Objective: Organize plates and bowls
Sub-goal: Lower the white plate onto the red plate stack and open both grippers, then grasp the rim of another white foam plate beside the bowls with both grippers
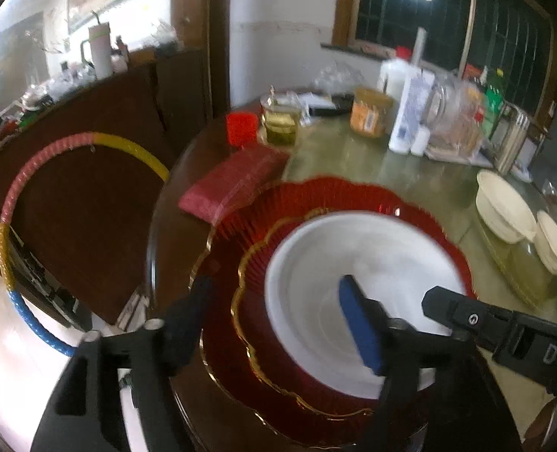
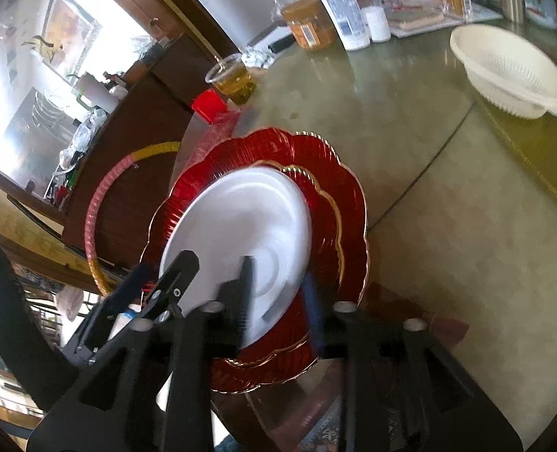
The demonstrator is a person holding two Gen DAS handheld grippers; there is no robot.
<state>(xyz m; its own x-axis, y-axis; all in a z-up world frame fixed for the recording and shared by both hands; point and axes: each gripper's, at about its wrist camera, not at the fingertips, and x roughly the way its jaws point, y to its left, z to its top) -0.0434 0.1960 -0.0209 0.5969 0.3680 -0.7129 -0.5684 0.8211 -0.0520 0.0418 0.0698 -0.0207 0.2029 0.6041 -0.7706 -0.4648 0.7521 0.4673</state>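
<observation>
In the left wrist view, a large red plate (image 1: pixel 316 192) with a scalloped gold edge is seen at the near edge of a round glass-topped table (image 1: pixel 391 173). A smaller red plate (image 1: pixel 256 320) of the same pattern is stacked on it, and a white plate (image 1: pixel 354 256) is carried on top of that. The left gripper (image 1: pixel 274 290) is held spread wide over the near left part of the large red plate: its bare black finger is placed outside the rim, while its blue-padded finger is raised above the white plate, and nothing is clasped between them. Just behind the large red plate, to its left, a flat red pack (image 1: pixel 233 184) is laid, and beyond that a red cup (image 1: pixel 242 128) and a glass of amber liquid (image 1: pixel 280 124) are set. Well apart to the right of the large red plate, two cream bowls (image 1: pixel 504 211) are seen side by side. In the right wrist view, the right gripper (image 2: pixel 277 273) is brought in at the near side of the large red plate, with its fingers drawn fairly close on either side of the white plate's near rim. The fingers and the white plate are blurred, so whether the rim is actually pinched cannot be told. The white plate appears shifted toward the left of the smaller red plate, whose gold edge is exposed on the right.
</observation>
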